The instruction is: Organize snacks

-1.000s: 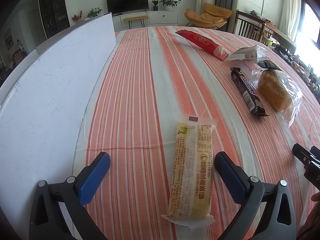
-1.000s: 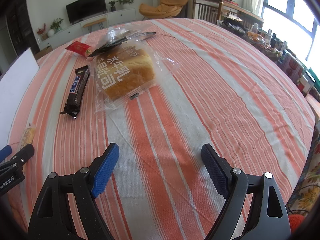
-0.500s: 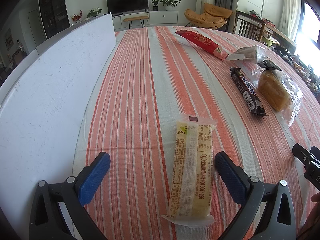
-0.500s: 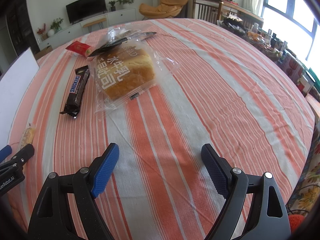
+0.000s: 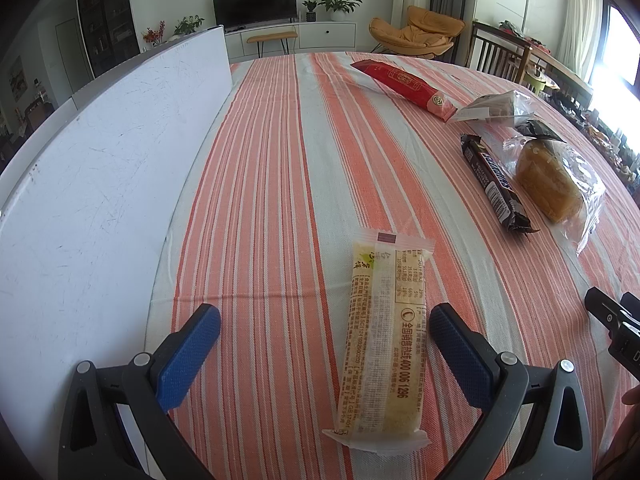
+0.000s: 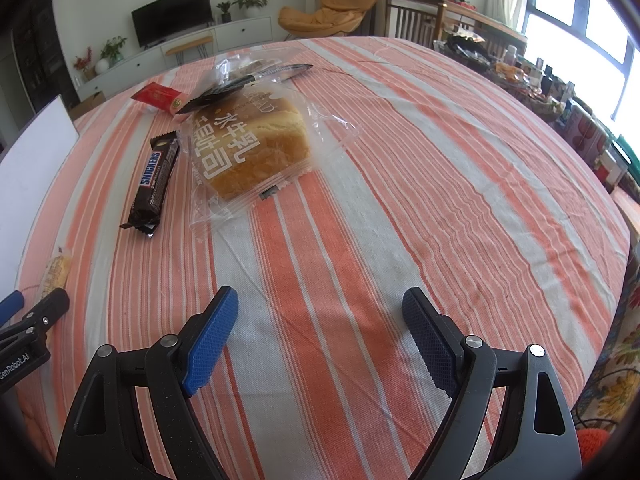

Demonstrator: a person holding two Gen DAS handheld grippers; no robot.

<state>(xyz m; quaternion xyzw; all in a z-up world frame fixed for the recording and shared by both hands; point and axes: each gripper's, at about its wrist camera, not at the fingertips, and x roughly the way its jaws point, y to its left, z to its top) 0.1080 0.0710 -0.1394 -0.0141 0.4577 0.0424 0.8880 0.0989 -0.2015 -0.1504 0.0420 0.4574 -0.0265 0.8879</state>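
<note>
The left gripper (image 5: 325,340) stood wide open and empty, the yellow wafer pack (image 5: 382,338) flat on the striped tablecloth (image 5: 260,184) between its jaws toward the right pad, long axis along the fingers, while the open right gripper (image 6: 320,328) held nothing.

My work surface is a table under an orange-and-white striped cloth (image 5: 280,168). A white board (image 5: 100,184) stands upright along its edge at my nine o'clock. Beyond the table, at twelve o'clock, I note a television (image 5: 255,3); potted plants (image 5: 338,0) and an orange lounge chair (image 5: 416,34) at one o'clock.
</note>
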